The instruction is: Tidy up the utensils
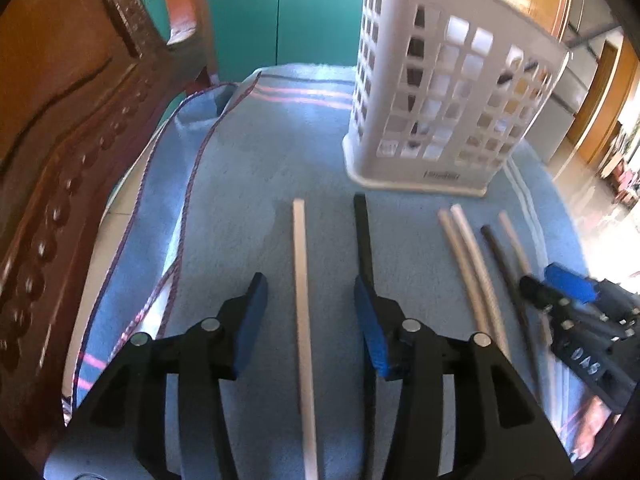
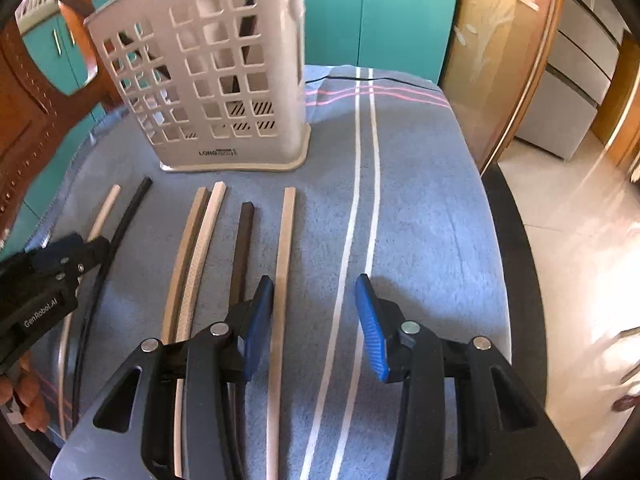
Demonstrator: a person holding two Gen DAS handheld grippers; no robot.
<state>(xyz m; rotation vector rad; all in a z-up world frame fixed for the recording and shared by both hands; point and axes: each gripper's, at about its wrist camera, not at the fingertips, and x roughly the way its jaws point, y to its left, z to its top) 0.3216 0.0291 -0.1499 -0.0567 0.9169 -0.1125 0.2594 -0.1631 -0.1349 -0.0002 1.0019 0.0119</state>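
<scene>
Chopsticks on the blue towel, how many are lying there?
6. From the left in the right wrist view: white, black, tan, white, dark brown, tan. Dark sticks inside the white basket may be more.

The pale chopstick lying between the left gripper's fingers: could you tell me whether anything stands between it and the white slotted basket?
Nothing visible does. The pale chopstick lies between the open left gripper fingers, and only bare blue towel separates its tip from the white slotted basket, which stands off to its right.

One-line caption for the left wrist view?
Left gripper, open, straddles a pale chopstick on the blue towel, white basket ahead.
</scene>
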